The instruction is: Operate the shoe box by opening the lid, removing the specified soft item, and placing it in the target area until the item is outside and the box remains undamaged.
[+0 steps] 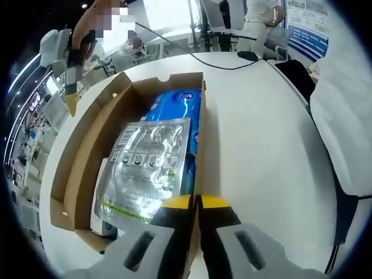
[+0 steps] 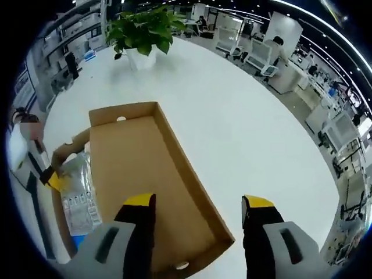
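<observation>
The shoe box (image 1: 78,174) lies open on the white round surface (image 1: 261,145), its lid (image 2: 151,180) folded out flat beside the tray.

In the left gripper view, the left tool (image 1: 196,203) rises from the bottom edge with its two yellow-tipped jaws pressed together. They meet at the near corner of a silvery plastic packet (image 1: 148,168), close by the box's near wall; whether they actually pinch the packet's edge cannot be told. The packet lies inside the box, on top of a blue package (image 1: 180,107) that reaches toward the far end of the tray.

The right tool (image 1: 71,87) hangs at the upper left of that view, above the box's far side and pointing down, a person's arm behind it.

In the right gripper view, the right tool (image 2: 197,212) looks down over the open lid with its jaws set wide apart and nothing between them. One jaw stands over the brown inside face of the lid, the other over the bare surface past the lid's edge. The left tool (image 2: 55,180) enters from the left, its yellow tip against the silvery packet (image 2: 78,192) in the tray.

A potted green plant (image 2: 139,29) stands at the far side of the surface, well apart from the box.
</observation>
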`<state>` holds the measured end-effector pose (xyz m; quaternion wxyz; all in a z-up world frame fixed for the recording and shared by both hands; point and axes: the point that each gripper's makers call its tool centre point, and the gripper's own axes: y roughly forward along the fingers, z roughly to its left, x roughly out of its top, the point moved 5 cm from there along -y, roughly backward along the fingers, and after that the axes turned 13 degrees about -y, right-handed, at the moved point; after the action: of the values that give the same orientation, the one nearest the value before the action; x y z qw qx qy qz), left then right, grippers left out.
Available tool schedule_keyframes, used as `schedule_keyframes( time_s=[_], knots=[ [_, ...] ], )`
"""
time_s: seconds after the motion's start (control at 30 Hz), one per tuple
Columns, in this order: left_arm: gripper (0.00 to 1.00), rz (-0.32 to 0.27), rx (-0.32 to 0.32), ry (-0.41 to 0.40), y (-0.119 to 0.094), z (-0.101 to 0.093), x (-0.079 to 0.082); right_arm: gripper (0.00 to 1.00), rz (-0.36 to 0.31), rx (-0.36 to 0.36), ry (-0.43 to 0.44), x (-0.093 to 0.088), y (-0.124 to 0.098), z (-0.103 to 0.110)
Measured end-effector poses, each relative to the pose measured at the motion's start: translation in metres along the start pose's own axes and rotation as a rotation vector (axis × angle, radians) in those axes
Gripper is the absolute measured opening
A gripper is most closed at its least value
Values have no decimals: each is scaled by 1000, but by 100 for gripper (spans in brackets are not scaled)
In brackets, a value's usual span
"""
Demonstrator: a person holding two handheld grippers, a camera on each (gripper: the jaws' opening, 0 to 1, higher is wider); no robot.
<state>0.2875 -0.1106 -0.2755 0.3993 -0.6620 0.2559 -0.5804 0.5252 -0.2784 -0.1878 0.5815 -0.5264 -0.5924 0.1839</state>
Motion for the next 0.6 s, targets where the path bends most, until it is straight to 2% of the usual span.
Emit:
schedule_keyframes(
  time_s=[0.1,0.37,0.6],
  knots=[
    [3,-1,0,-1,0,0,0,64,-37,-18,16,7,-7,4],
    [3,-1,3,-1,0,0,-1,66,-165,-102,61,27,-40,5],
    [3,-1,5,-3,0,0,-1,68,-233,-144,116,31,-63,7]
  ],
)
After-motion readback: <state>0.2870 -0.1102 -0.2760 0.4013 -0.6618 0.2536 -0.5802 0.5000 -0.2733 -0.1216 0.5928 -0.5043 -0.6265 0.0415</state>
